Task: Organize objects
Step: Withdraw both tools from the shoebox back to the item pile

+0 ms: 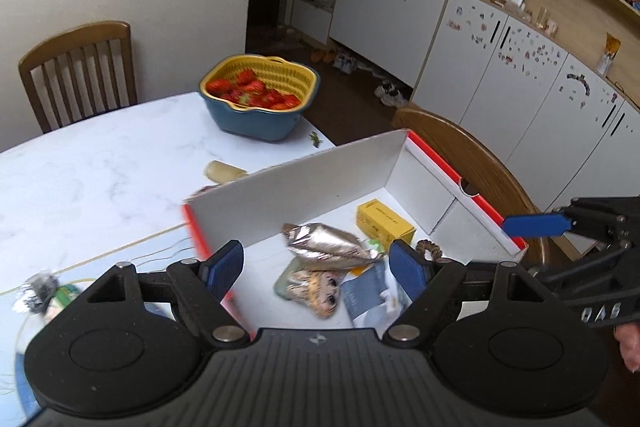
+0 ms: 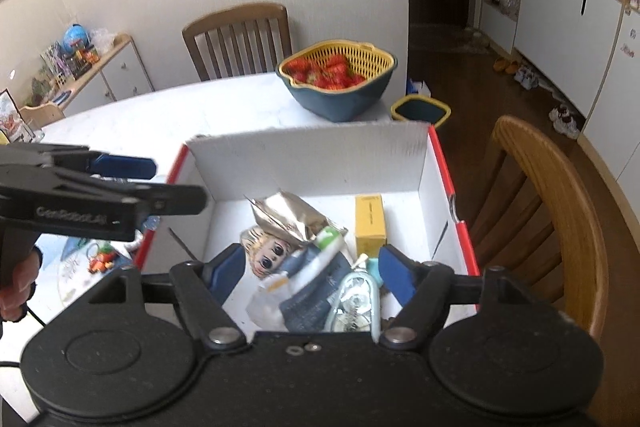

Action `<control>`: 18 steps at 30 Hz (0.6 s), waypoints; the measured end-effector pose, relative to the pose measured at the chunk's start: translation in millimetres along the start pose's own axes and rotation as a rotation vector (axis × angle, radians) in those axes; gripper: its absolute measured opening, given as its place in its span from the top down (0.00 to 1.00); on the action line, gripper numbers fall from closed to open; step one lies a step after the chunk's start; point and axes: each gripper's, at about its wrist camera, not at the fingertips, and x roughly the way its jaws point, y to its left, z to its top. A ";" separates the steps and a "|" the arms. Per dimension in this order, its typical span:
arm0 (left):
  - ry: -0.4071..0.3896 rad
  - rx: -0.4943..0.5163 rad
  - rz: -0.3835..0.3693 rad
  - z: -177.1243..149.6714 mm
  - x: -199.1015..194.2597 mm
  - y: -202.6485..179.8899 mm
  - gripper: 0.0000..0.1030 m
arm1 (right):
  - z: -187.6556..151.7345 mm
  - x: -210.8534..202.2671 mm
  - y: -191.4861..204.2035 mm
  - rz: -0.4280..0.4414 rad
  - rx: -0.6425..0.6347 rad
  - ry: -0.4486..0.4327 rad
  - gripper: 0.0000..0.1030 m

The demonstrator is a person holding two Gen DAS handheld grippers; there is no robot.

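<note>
A white cardboard box with red outer sides [image 1: 304, 183] [image 2: 312, 159] stands open on the table. In it lie a silver foil pouch [image 1: 324, 241] [image 2: 286, 215], a small yellow carton [image 1: 384, 223] [image 2: 370, 223], a cartoon-face item [image 1: 316, 287] [image 2: 266, 255], a blue-grey packet [image 1: 366, 301] [image 2: 312, 295] and a clear plastic dispenser [image 2: 356, 303]. My left gripper [image 1: 316, 271] hangs open above the box's left half, holding nothing. My right gripper [image 2: 312, 275] is open over the near part of the box, also holding nothing. Each view shows one blue finger [image 1: 536, 225] [image 2: 124, 165] of the other gripper.
A blue and yellow basket of strawberries [image 1: 256, 91] [image 2: 336, 71] sits at the far edge of the white table [image 1: 100, 167]. A cream roll [image 1: 224, 171] lies behind the box. Small items [image 1: 38, 291] lie left of it. A wooden chair [image 2: 552, 211] stands right of the box.
</note>
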 end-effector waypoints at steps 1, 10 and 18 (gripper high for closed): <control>-0.007 -0.002 -0.001 -2.3 -6.6 5.3 0.23 | 0.4 -2.4 4.0 0.000 0.001 -0.007 0.26; -0.049 -0.021 0.020 -21.7 -56.9 55.7 0.19 | -2.2 -21.0 51.6 0.005 0.025 -0.073 0.14; -0.082 -0.043 0.040 -35.4 -94.0 106.3 0.13 | -8.0 -18.5 102.6 0.020 0.041 -0.095 0.09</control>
